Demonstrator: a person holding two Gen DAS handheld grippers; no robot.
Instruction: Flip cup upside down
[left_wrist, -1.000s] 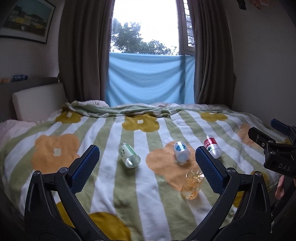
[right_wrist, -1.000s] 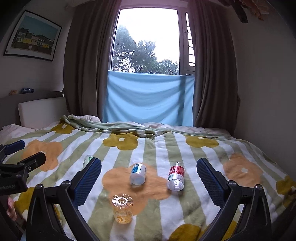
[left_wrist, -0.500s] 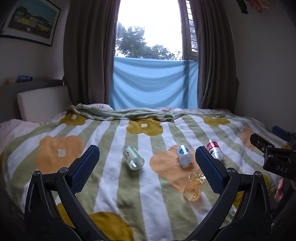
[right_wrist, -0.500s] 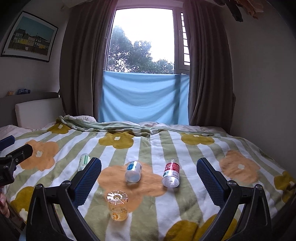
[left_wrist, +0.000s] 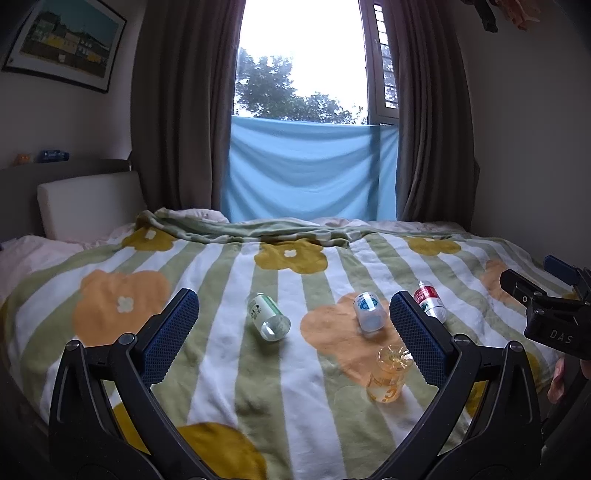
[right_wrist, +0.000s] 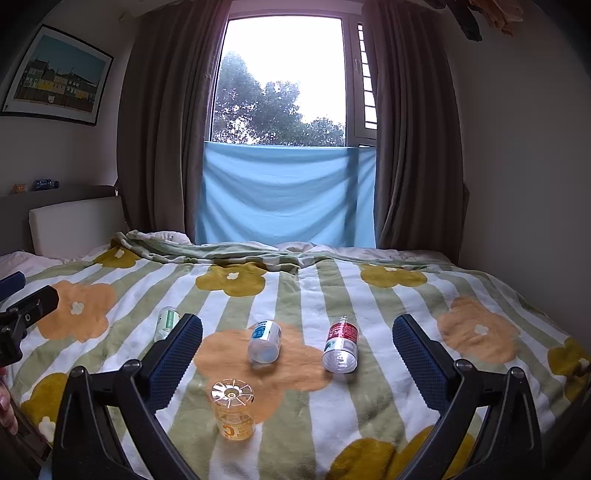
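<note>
- Covering the bed (right_wrist: 369, 295), a flower-striped blanket faces a curtained window (right_wrist: 284, 81).
- Orange cup (right_wrist: 232, 410) stands base-up beside the right gripper's (right_wrist: 297, 345) left finger; both grippers' jaws, left gripper (left_wrist: 293, 323) included, gape empty.

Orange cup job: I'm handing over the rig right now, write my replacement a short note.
Left claw: open, empty, above the blanket.
Right claw: open, empty, likewise clear of everything.
The clear orange plastic cup stands on the striped flower blanket with its ribbed base up, apparently already upside down.
Three small bottles lie on their sides beyond it: green-label, blue-label, red-label.
Left: confirm the flip; otherwise nothing obvious.
</note>
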